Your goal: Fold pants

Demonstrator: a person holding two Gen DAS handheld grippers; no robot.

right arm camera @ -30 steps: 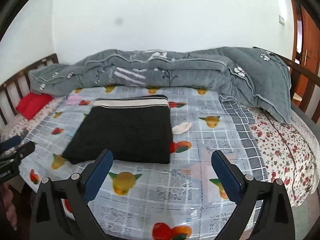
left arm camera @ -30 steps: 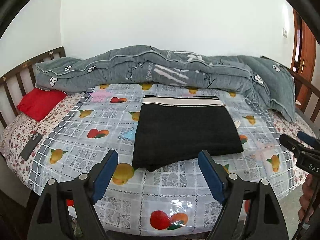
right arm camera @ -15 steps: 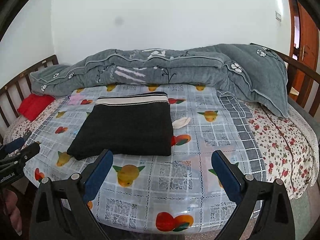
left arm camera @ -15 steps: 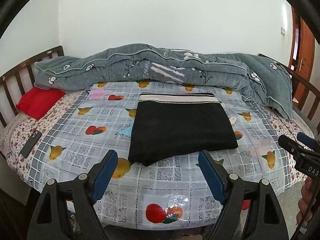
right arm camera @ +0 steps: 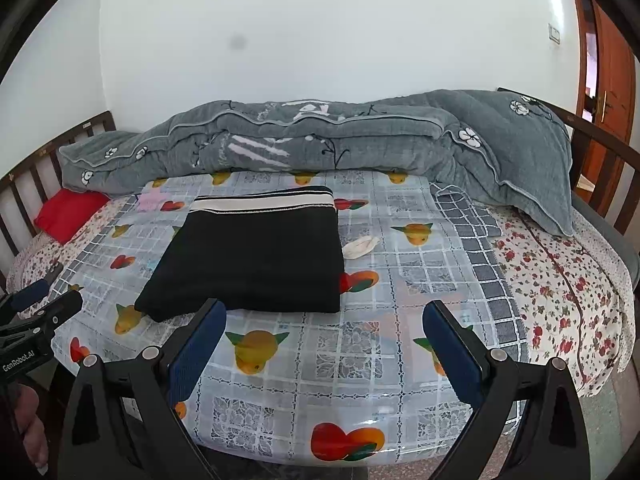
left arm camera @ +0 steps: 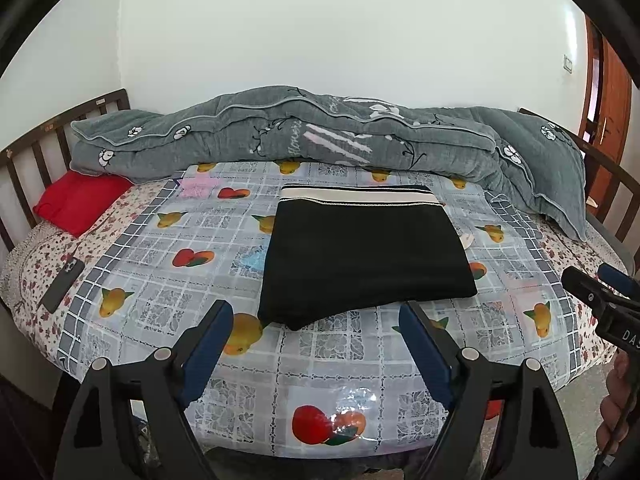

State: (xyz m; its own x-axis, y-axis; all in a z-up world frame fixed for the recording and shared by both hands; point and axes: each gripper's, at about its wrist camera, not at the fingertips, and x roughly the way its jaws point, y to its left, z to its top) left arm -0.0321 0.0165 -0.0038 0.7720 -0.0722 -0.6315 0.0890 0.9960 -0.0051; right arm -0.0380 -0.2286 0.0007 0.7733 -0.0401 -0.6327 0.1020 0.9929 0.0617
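Blue-padded left gripper [left arm camera: 312,338] and right gripper [right arm camera: 324,338], one per hand, both spread wide and empty, short of the bed's near edge. One pair of black knit pants with a cream-striped waistband [left arm camera: 362,254], folded into a flat rectangle, lies mid-bed on the glossy fruit-print plastic cover [left arm camera: 312,364]. Judged soft, light and limp, apt to slide on that slick sheet; best pinched at the near corners. Also: one grey quilt [left arm camera: 320,136], one red pillow [left arm camera: 78,200], one dark phone [left arm camera: 63,284].
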